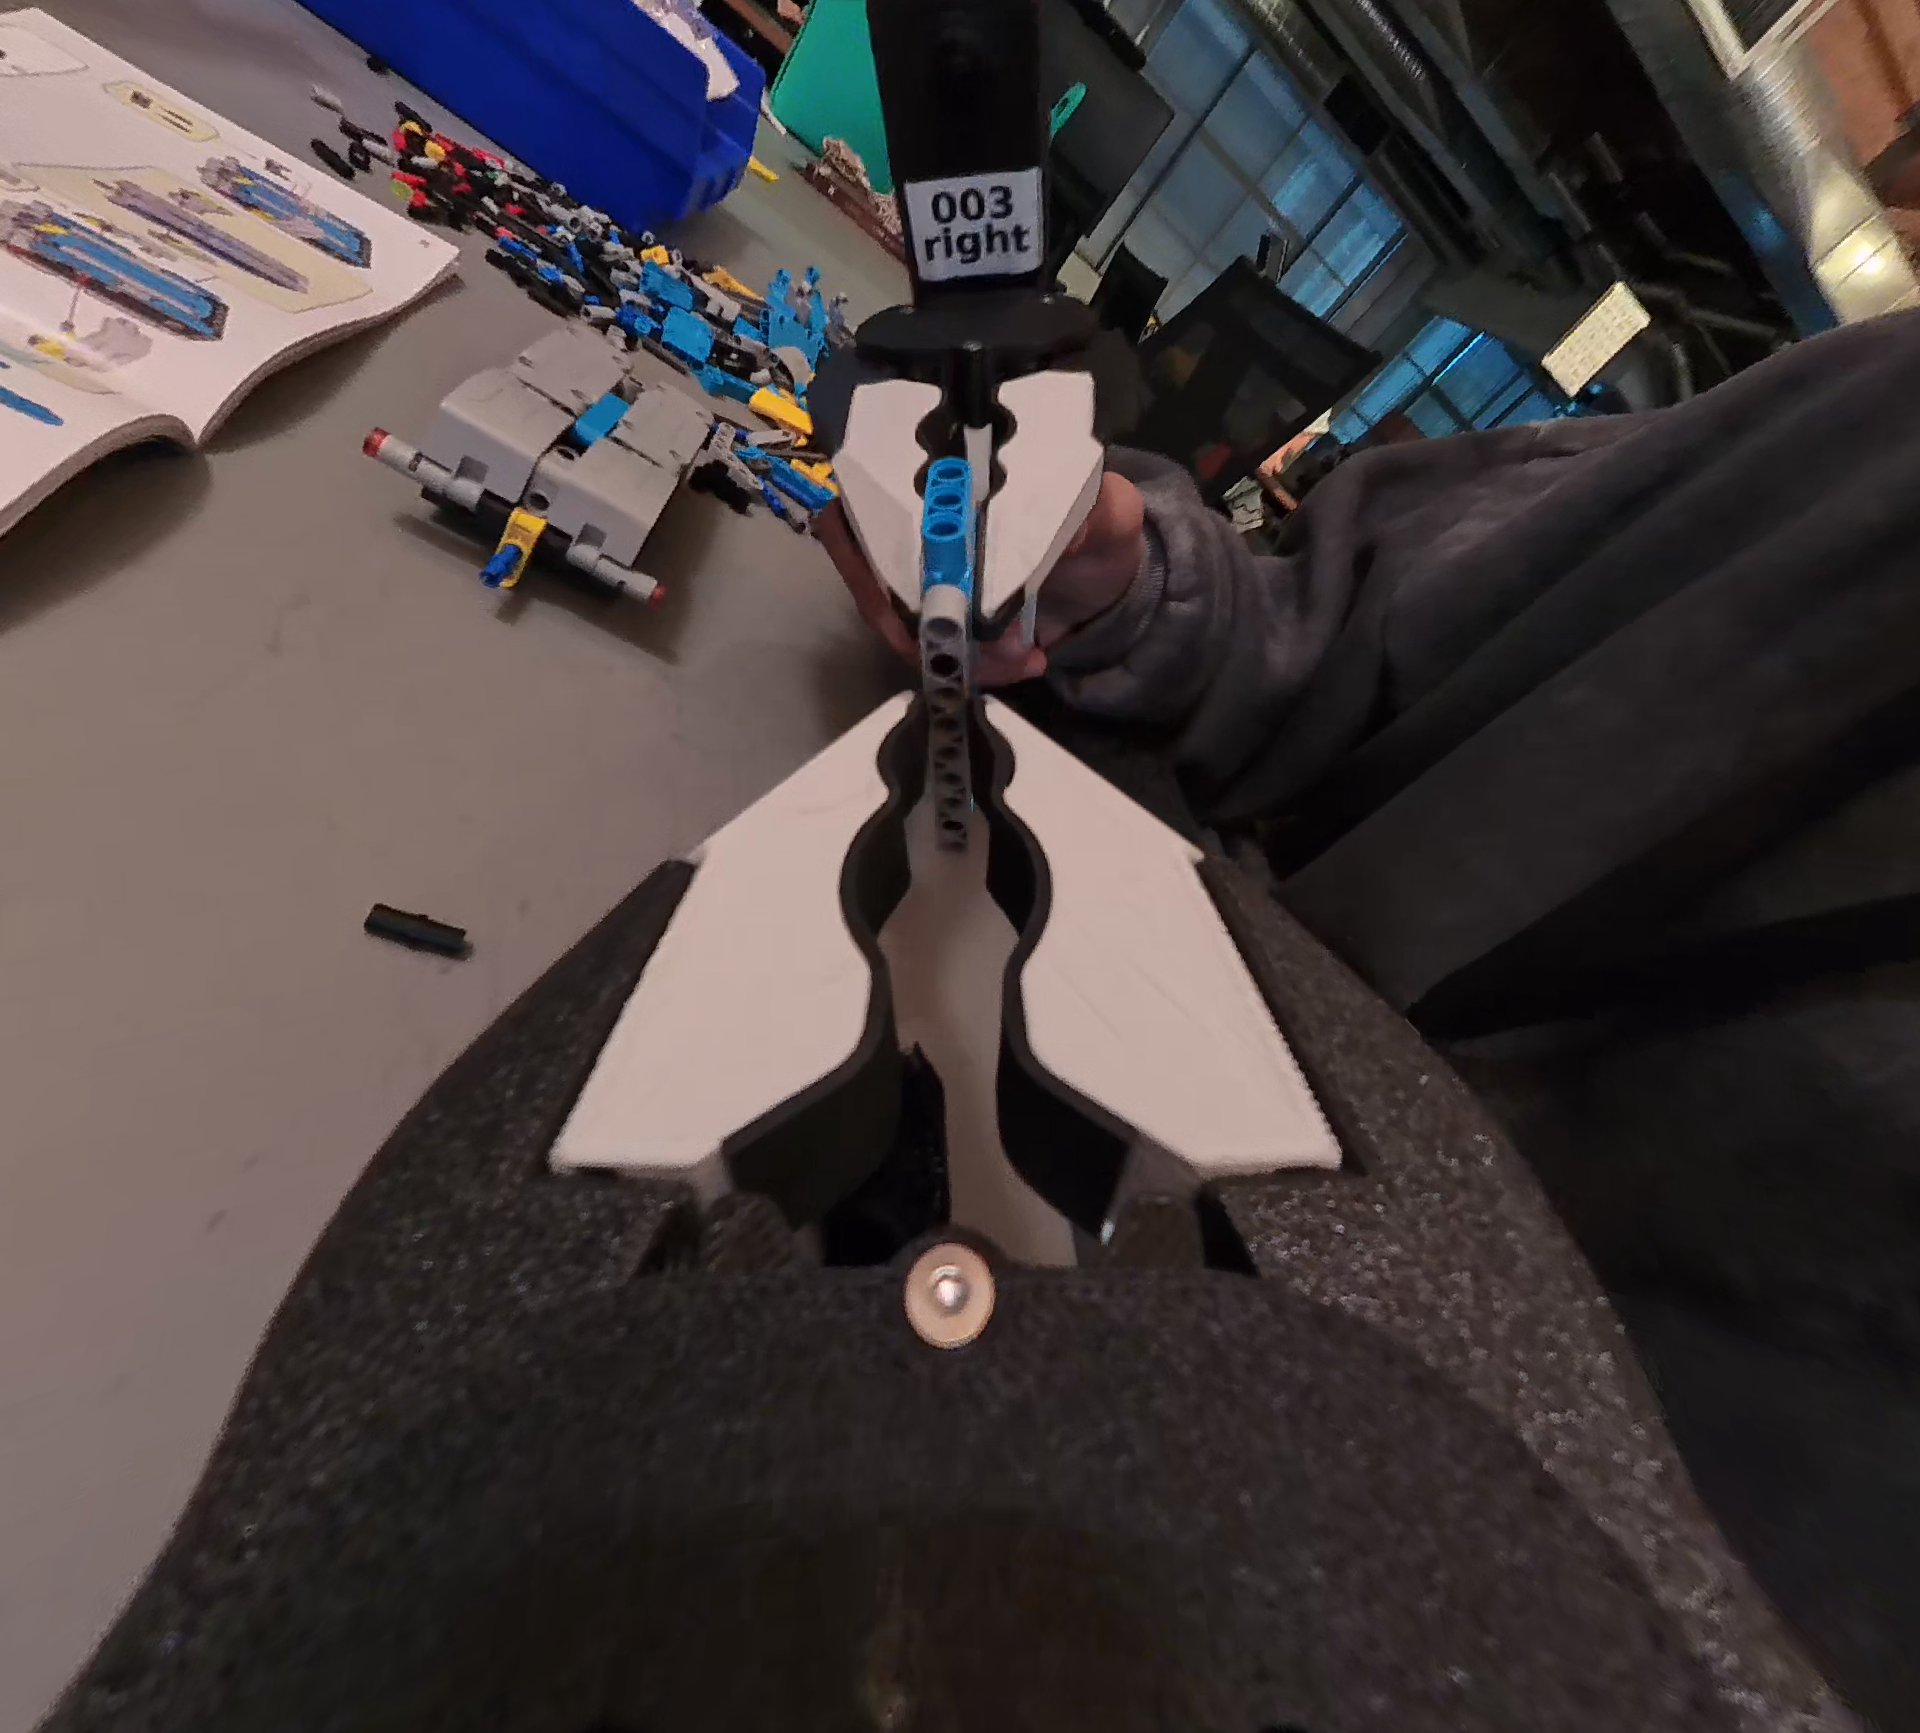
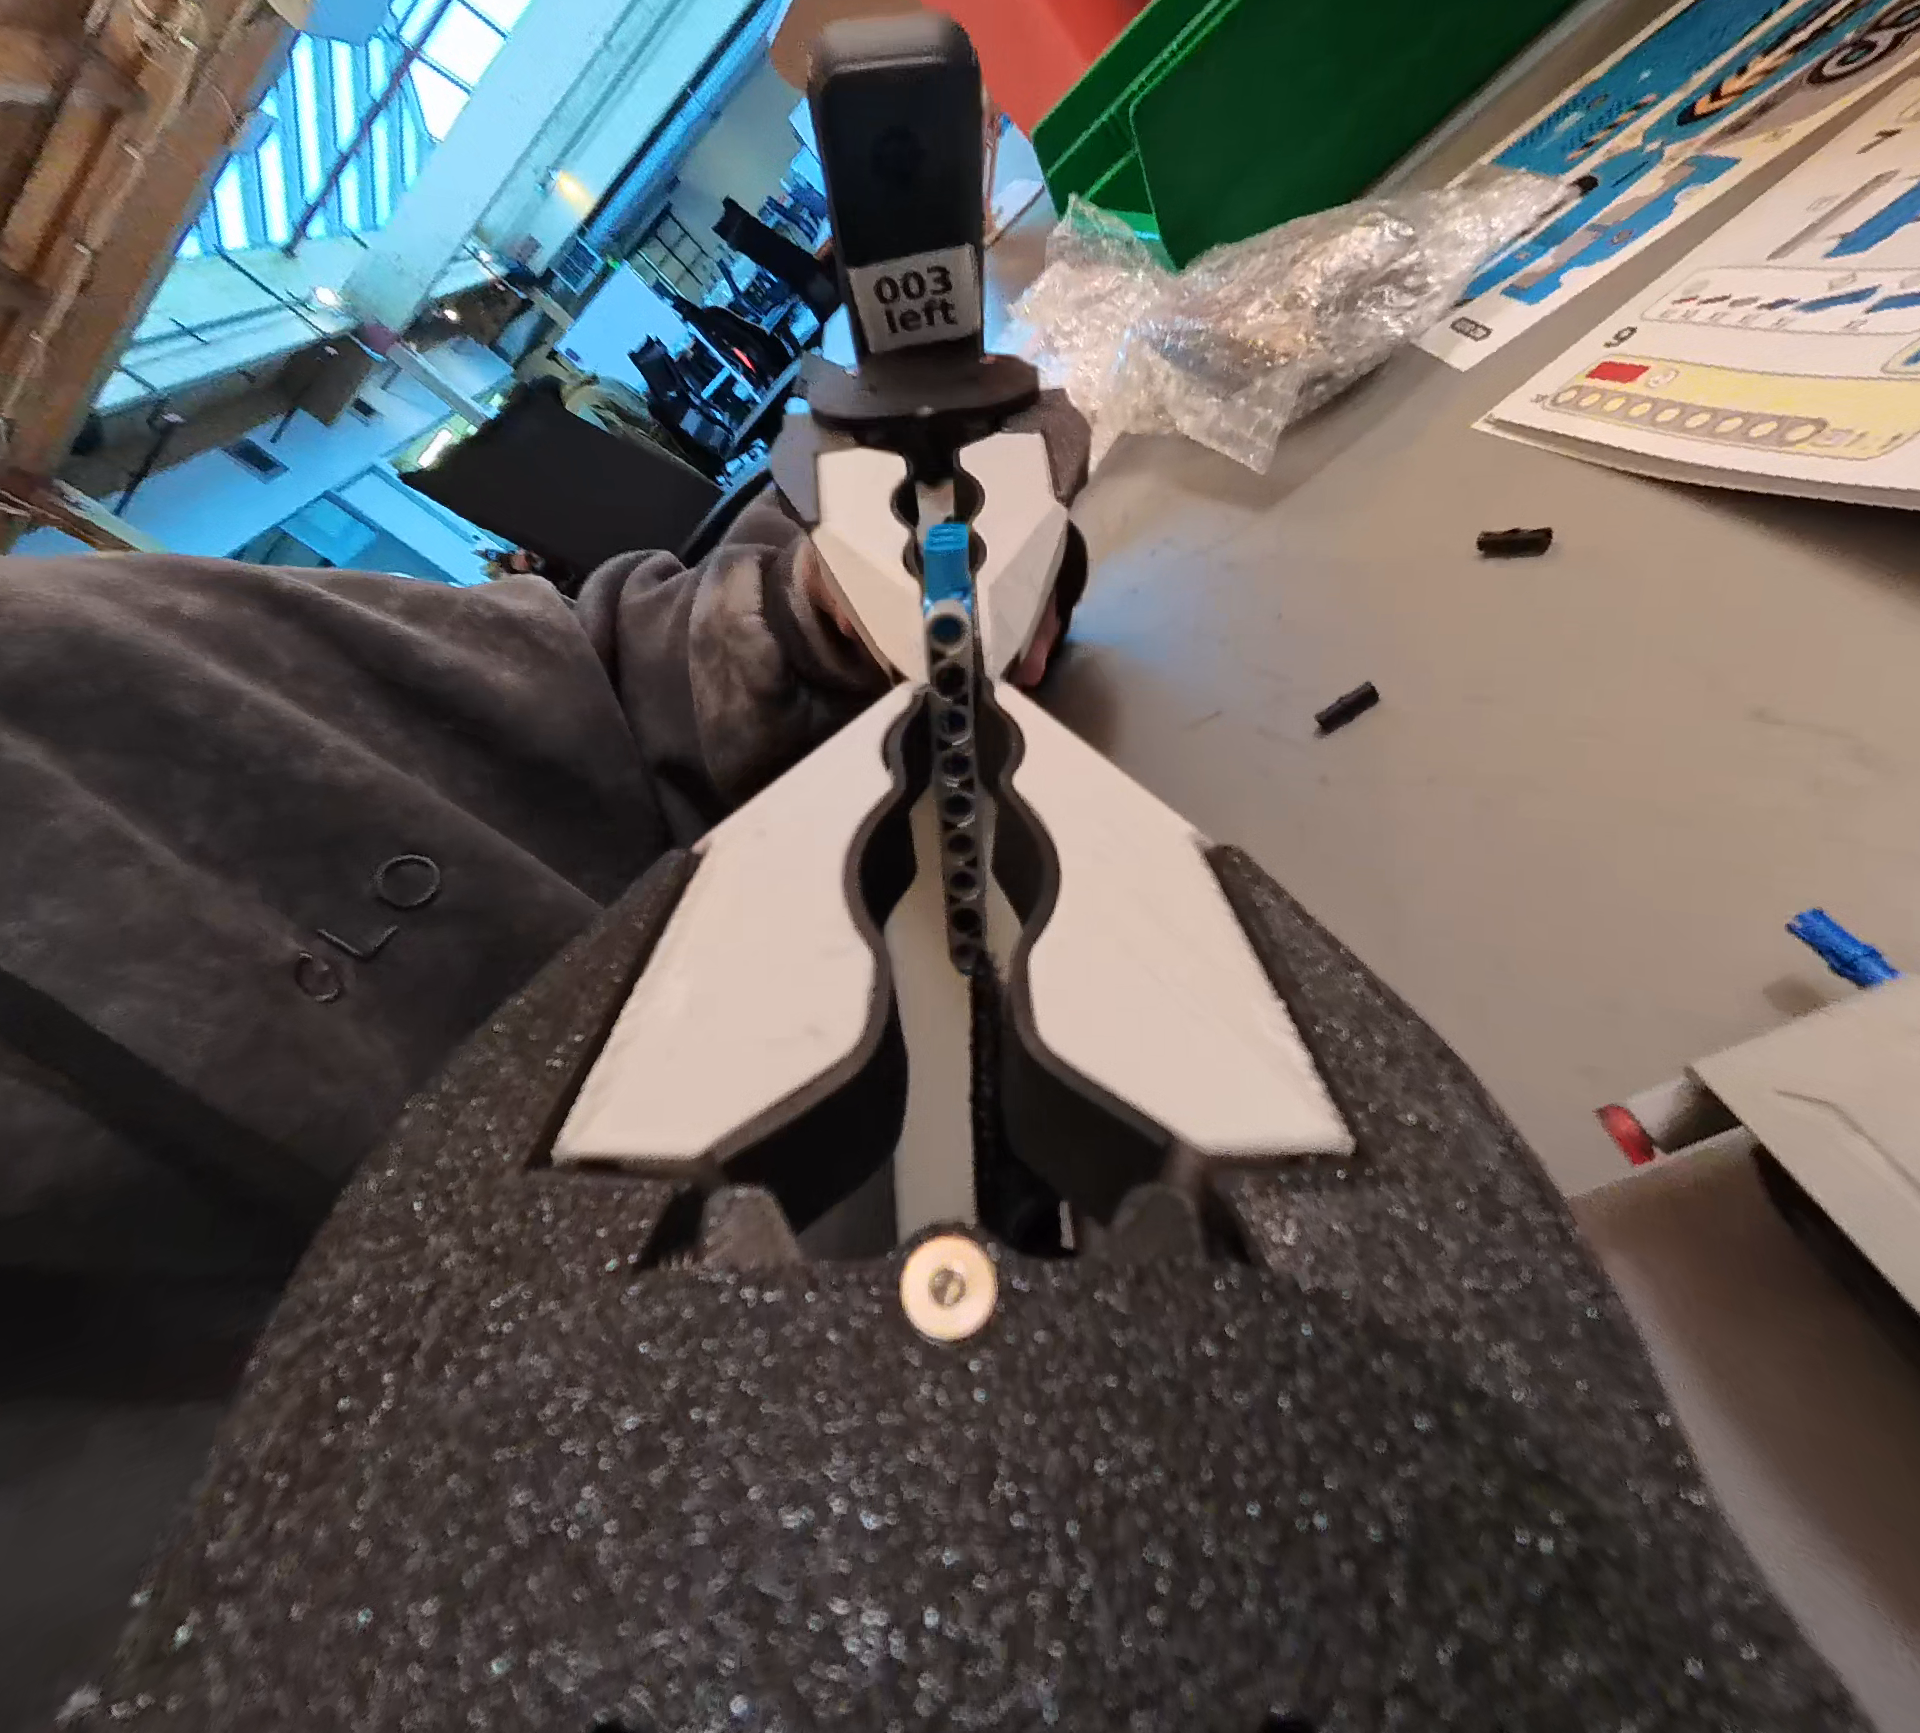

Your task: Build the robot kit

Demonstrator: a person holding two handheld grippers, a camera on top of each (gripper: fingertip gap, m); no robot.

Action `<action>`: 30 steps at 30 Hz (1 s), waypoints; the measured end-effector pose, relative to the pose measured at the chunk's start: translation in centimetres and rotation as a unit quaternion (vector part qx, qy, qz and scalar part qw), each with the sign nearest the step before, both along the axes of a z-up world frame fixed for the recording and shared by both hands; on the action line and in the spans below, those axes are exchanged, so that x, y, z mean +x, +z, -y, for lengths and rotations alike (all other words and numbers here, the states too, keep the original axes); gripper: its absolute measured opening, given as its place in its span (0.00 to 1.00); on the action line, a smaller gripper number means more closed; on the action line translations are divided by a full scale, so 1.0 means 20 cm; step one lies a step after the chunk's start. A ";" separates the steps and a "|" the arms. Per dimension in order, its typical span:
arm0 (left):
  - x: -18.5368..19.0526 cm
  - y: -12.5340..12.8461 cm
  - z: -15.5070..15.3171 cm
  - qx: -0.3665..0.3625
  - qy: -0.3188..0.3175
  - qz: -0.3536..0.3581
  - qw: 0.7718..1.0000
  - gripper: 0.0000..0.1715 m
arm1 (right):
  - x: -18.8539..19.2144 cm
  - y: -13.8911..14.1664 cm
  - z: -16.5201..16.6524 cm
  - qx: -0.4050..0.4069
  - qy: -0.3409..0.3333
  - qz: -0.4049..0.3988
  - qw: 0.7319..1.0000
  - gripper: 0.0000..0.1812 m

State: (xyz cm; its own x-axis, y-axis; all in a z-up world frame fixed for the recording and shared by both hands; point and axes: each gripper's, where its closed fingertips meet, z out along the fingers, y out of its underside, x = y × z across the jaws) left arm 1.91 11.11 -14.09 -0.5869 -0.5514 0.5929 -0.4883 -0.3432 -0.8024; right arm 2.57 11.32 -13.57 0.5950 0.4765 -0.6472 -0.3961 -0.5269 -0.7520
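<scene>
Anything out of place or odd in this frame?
Nothing damaged. Both the left gripper and right gripper clamp one dark grey holed beam tip to tip. A few stray black pins lie apart from the main parts pile, and a crumpled plastic bag sits on the table.

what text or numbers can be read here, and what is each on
Writing not quoted; its bearers:
White sticker on right gripper: legible.
White sticker on left gripper: legible.
Grey sweatshirt: raised letters, legible.
Instruction sheets: one number legible, rest too small.
Holed beam between both grippers: none.
</scene>
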 end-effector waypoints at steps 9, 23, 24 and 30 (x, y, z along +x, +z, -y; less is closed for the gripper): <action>0.02 0.00 -0.02 -0.015 0.013 -0.008 1.000 0.03 | 0.01 -0.01 -0.02 -0.010 -0.014 -0.025 1.000 0.03; 0.01 0.00 0.05 0.005 -0.003 0.002 1.000 0.04 | 0.08 0.11 -0.06 0.021 -0.040 -0.121 0.992 0.03; 0.01 0.00 0.05 0.012 0.000 0.007 1.000 0.04 | 0.08 0.12 -0.05 0.026 -0.036 -0.120 0.992 0.04; 0.01 0.04 -0.01 -0.011 0.010 0.010 1.000 0.03 | 0.03 0.03 0.00 0.011 0.001 -0.018 1.000 0.05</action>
State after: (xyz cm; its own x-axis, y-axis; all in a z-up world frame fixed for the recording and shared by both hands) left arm 2.16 11.38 -13.33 -0.5880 -0.5499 0.5931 -0.4655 -0.3696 -0.8042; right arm 3.19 11.23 -13.01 0.5711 0.4916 -0.6574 -0.4214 -0.5117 -0.7487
